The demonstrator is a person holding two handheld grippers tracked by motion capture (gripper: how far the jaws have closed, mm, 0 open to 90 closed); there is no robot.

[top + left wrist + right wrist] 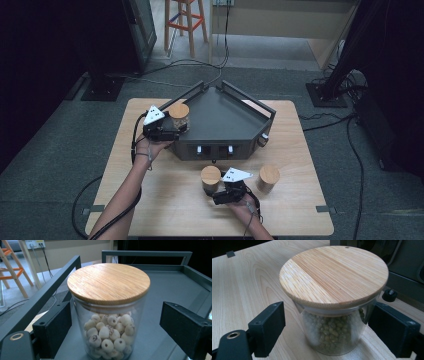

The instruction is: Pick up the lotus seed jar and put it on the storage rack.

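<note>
Currently, high view: left gripper [176, 131] at jar of pale seeds [179, 116] on dark tray [225, 120]; right gripper [214, 192] at jar of green beans [210, 179] on table [165, 200].

Left gripper view: seed jar [108, 315] centred between the jaws, clear gap each side, jaws wide, gripping nothing.

Right gripper view: bean jar [332, 315] between the jaws, right jaw against glass, left jaw apart; jaws spread, no firm hold visible.

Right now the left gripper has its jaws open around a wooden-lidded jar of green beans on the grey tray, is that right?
Not quite. The left gripper is open around the jar on the grey tray, but the left gripper view shows pale round seeds inside, not green beans.
</note>
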